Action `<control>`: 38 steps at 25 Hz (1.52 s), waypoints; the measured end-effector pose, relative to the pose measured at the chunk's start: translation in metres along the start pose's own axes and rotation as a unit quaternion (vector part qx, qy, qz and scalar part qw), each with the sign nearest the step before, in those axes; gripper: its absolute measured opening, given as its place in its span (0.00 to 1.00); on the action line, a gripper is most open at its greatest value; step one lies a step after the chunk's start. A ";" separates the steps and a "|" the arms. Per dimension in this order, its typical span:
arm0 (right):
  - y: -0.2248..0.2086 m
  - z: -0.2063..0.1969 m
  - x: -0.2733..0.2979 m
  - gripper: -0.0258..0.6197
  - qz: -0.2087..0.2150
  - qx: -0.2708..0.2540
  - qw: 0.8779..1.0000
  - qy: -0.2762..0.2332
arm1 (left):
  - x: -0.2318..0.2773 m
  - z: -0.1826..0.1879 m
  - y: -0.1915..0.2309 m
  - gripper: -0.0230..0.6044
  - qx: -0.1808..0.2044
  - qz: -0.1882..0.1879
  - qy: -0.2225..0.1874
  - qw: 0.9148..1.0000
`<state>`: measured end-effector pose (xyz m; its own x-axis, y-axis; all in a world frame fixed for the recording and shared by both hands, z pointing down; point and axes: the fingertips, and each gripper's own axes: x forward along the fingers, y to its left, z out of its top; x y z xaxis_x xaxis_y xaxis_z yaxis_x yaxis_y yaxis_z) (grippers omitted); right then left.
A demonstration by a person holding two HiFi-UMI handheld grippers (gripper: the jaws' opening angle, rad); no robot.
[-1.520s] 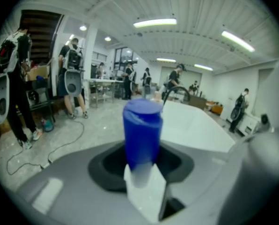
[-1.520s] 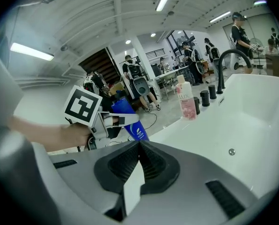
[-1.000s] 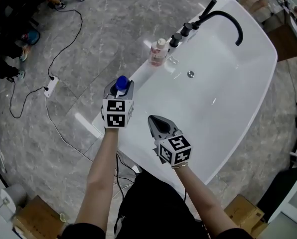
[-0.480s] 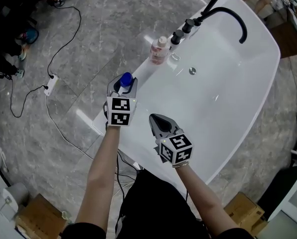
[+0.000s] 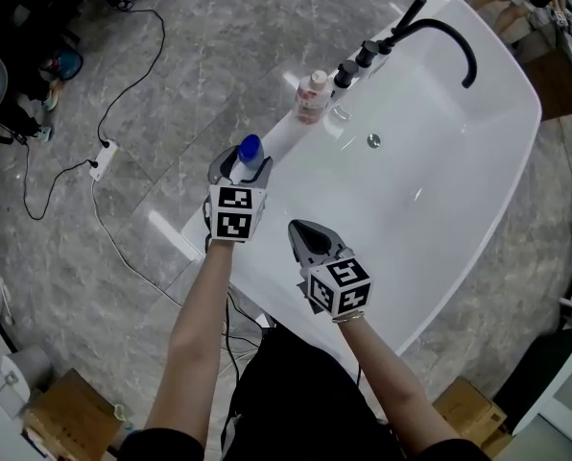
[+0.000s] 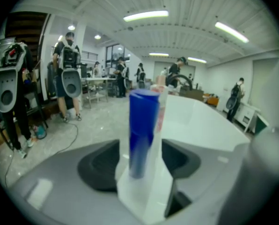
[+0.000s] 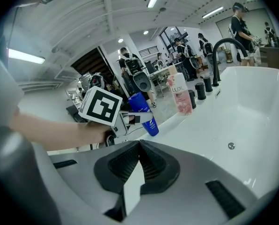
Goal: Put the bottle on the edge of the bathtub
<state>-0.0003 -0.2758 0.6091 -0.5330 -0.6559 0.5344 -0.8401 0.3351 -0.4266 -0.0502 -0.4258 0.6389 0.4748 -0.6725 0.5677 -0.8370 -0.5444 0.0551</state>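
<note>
A blue bottle (image 5: 250, 150) stands on the left rim of the white bathtub (image 5: 284, 134). My left gripper (image 5: 240, 167) reaches around it from the near side. Its jaws are opening, and the bottle stays between them without the pads pressing on it. In the left gripper view the bottle (image 6: 142, 130) rises blurred between the two dark pads (image 6: 99, 165). The right gripper view shows the bottle (image 7: 146, 114) leaning slightly, beside the left gripper (image 7: 130, 118). My right gripper (image 5: 305, 239) hovers shut and empty over the tub's near end, with its jaws (image 7: 138, 146) meeting.
A pink bottle (image 5: 313, 97) stands further along the rim, next to black tap knobs and a curved black faucet (image 5: 449, 41). The drain (image 5: 373, 141) lies in the tub floor. A cable and power strip (image 5: 104, 157) lie on the grey floor at left. Cardboard boxes (image 5: 65, 416) sit at bottom left.
The left gripper's jaws have spread apart around the blue bottle, which now stands on the rim. The right gripper has hardly moved.
</note>
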 end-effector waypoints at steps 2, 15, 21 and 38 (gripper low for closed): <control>0.001 0.001 -0.003 0.04 -0.001 -0.003 1.000 -0.003 | -0.009 -0.007 0.000 0.49 -0.008 0.004 0.006 1.000; 0.023 0.017 -0.038 0.04 0.006 -0.040 0.999 -0.034 | -0.111 -0.023 -0.009 0.22 -0.070 0.049 0.001 0.996; 0.041 0.022 -0.058 0.04 0.012 -0.068 0.996 -0.054 | -0.165 -0.028 -0.017 0.14 -0.091 0.068 -0.017 0.993; 0.097 0.019 -0.120 0.04 0.036 -0.118 0.989 -0.082 | -0.291 -0.044 -0.044 0.05 -0.099 0.108 -0.062 0.987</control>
<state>-0.0163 -0.1773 0.4897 -0.5854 -0.7185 0.3756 -0.8107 0.5211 -0.2667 -0.1635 -0.1844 0.5074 0.2993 -0.8251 0.4791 -0.9532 -0.2811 0.1113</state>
